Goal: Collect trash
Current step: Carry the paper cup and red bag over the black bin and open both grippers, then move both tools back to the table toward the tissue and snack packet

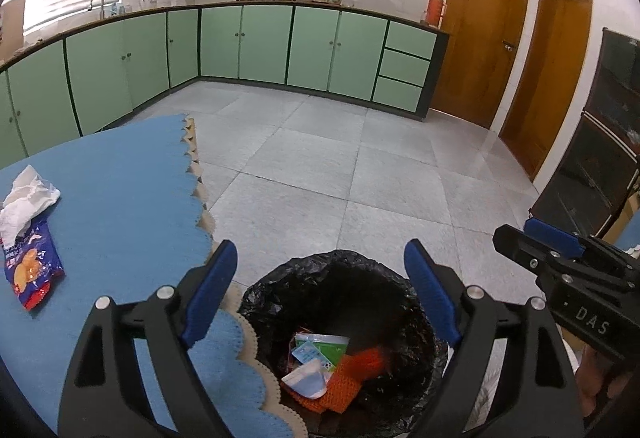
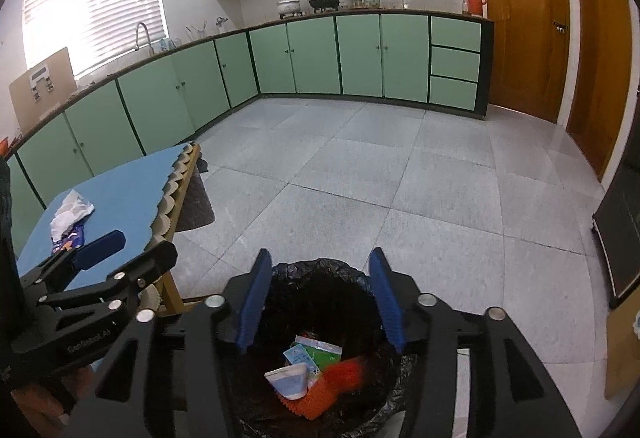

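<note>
- My left tongs (image 1: 320, 278) hang spread wide above the trash bin (image 1: 280, 290), nothing between the blue pads (image 1: 212, 286).
- My right tongs (image 2: 320, 298) sit over the same bin (image 2: 360, 278), jaws parted somewhat less, also holding nothing.
- The bin is lined with a black bag and stands on the floor (image 1: 320, 157) just beside the scalloped edge of the tabletop (image 1: 120, 177).
- Inside the bin I see a white-and-blue wrapper (image 1: 306, 378), a green-and-white packet (image 1: 324, 346) and something orange and ribbed (image 1: 352, 374); the orange piece is blurred in the right wrist view, and the bag's far inner wall is too dark to read.
- Still on the tabletop: a crumpled white tissue (image 1: 28, 197) near its left edge, and touching it a blue snack bag (image 1: 32, 266) lying flat, long axis running from the tissue toward me, red end nearest me.
- In the right wrist view the left tongs cover the lower part of the snack bag (image 2: 68, 238); only its upper end shows below the tissue (image 2: 72, 213).
- The print on the snack bag is too small to make out.
</note>
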